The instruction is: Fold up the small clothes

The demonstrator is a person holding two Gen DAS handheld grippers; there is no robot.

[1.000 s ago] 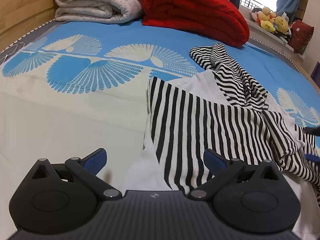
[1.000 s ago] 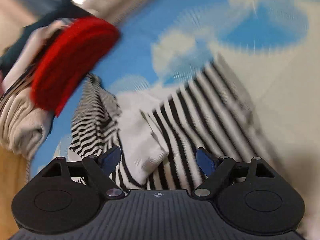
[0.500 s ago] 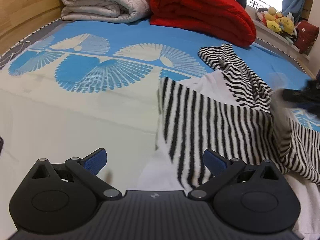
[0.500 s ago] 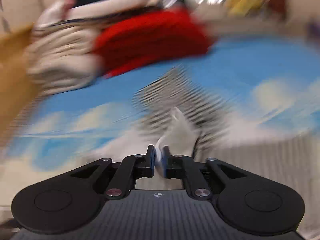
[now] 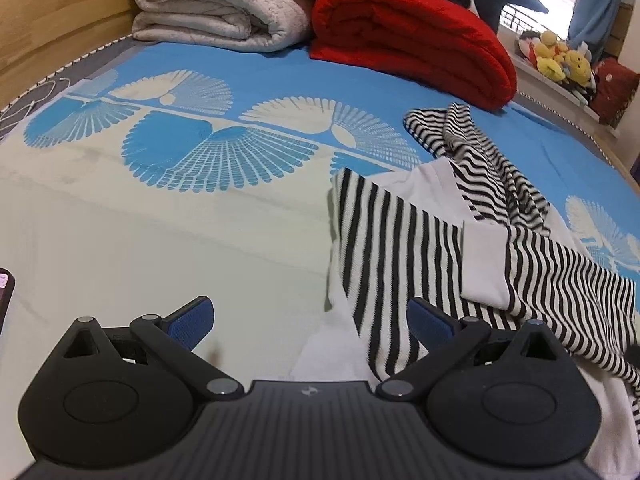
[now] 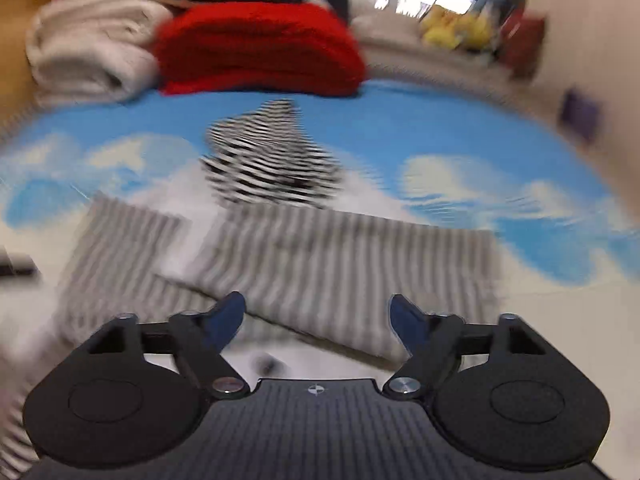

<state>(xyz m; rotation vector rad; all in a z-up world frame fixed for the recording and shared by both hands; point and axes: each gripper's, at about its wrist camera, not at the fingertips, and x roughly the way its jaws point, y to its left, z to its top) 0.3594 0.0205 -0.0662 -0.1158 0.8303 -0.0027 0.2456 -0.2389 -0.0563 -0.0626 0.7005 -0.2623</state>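
Observation:
A black-and-white striped garment (image 5: 404, 256) with white cuffs lies on the blue and cream bedspread (image 5: 192, 184). One striped sleeve lies folded across its body, the white cuff (image 5: 484, 264) resting on the stripes. The other sleeve (image 5: 472, 144) trails off toward the red blanket. My left gripper (image 5: 312, 320) is open above the garment's near left corner, touching nothing. In the blurred right wrist view the garment (image 6: 328, 256) spreads across the middle. My right gripper (image 6: 318, 316) hangs over its near edge, its jaws opening with nothing between them.
A folded red blanket (image 5: 408, 36) and a folded cream quilt (image 5: 224, 12) are stacked at the head of the bed by a wooden headboard (image 5: 52, 12). Plush toys (image 5: 560, 60) sit on a ledge at the far right. A dark phone edge (image 5: 5, 296) shows at the left.
My right gripper shut on the white-cuffed sleeve, carried it across the garment's body, then let go and spread wide. The sleeve now lies folded over the stripes. The left gripper hardly moved.

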